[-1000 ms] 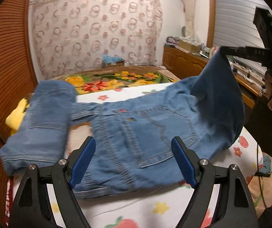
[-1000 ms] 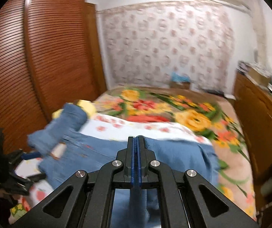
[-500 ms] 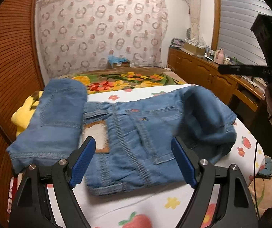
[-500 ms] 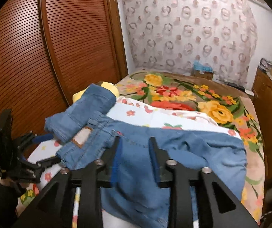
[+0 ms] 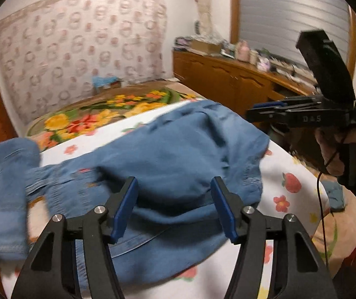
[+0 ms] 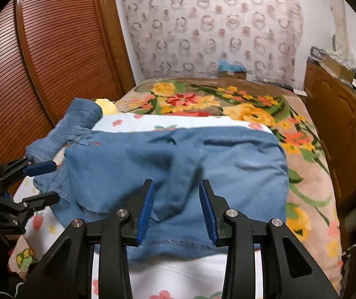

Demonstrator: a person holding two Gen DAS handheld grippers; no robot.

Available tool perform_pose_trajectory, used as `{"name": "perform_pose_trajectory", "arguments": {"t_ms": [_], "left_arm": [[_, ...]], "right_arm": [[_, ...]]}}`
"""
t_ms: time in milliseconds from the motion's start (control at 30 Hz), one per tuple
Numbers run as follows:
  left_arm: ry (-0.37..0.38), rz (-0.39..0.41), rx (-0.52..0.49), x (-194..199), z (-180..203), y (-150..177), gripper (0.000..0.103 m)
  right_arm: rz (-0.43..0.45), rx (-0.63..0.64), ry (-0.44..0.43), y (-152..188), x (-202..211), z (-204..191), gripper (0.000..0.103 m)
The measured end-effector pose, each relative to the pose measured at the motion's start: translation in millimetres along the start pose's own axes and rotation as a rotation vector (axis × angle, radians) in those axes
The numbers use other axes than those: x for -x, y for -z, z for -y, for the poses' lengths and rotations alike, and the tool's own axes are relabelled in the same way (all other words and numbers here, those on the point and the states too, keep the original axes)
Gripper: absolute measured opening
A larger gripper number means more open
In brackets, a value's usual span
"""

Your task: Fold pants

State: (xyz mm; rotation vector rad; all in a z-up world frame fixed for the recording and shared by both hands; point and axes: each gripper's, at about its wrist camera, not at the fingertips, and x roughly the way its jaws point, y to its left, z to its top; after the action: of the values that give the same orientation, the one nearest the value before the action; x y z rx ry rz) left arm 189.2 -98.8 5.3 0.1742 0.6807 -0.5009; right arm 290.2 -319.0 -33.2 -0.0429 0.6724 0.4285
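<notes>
My left gripper (image 5: 174, 205) hangs low over the near edge of the jeans (image 5: 178, 154); its jaws are closing with nothing pinched between them. My right gripper (image 6: 176, 208) stands apart and empty just above the folded-over hem. The jeans lie on the flowered sheet (image 6: 178, 271), long axis running crosswise in front of both grippers, one leg bundled at the left end and the other doubled back. I judge the left hand nearer that loose bundle. Beyond lies the floral blanket (image 6: 227, 99).

Both wrist cameras look down, close over the pants (image 5: 178, 154), from opposite sides.
</notes>
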Motion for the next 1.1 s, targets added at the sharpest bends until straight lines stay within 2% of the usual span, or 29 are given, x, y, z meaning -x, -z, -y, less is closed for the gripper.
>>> {"name": "perform_pose_trajectory", "arguments": {"t_ms": [133, 267, 300, 333, 367, 433, 500, 667, 833, 967, 1067, 1100], "left_arm": [[0.025, -0.079, -0.021, -30.7, 15.8, -2.4, 0.064], [-0.017, -0.151, -0.056, -58.2, 23.0, -1.1, 0.064], [-0.029, -0.159, -0.063, -61.3, 22.8, -0.3, 0.059], [-0.037, -0.165, -0.065, -63.3, 21.8, 0.3, 0.037], [-0.043, -0.168, -0.061, -63.5, 20.6, 0.5, 0.026], [-0.034, -0.153, -0.035, -56.1, 13.7, -1.1, 0.01], [-0.046, -0.105, -0.003, -37.7, 3.5, -6.3, 0.006], [-0.092, -0.013, 0.06, 11.6, -27.1, -19.6, 0.005], [-0.187, 0.034, 0.124, 56.4, -76.1, -13.4, 0.004], [-0.231, 0.019, 0.162, 60.4, -101.5, 2.6, 0.003], [-0.22, 0.01, 0.175, 57.3, -105.6, 16.2, 0.004], [-0.213, 0.001, 0.174, 54.3, -105.0, 19.7, 0.009]], "right_arm": [[0.001, -0.006, -0.002, 1.8, 1.6, -3.9, 0.038], [0.006, -0.016, -0.012, 1.7, 2.9, 0.4, 0.038], [0.008, -0.018, -0.016, 4.6, 4.9, 7.8, 0.038], [0.009, -0.019, -0.019, 5.4, 4.9, 6.8, 0.038], [0.01, -0.021, -0.021, 6.6, 3.5, 7.4, 0.038], [0.01, -0.022, -0.028, 8.1, 2.5, 8.4, 0.038], [0.01, -0.022, -0.029, 8.8, -1.5, 9.3, 0.038], [-0.008, -0.017, -0.065, 7.4, -17.9, 9.9, 0.038], [-0.031, 0.03, -0.117, -10.8, -44.2, -11.7, 0.038], [-0.092, 0.085, -0.168, -24.8, -69.1, -33.7, 0.038], [-0.107, 0.104, -0.166, -31.8, -78.2, -39.9, 0.038], [-0.109, 0.108, -0.156, -33.7, -79.9, -40.0, 0.038]]}}
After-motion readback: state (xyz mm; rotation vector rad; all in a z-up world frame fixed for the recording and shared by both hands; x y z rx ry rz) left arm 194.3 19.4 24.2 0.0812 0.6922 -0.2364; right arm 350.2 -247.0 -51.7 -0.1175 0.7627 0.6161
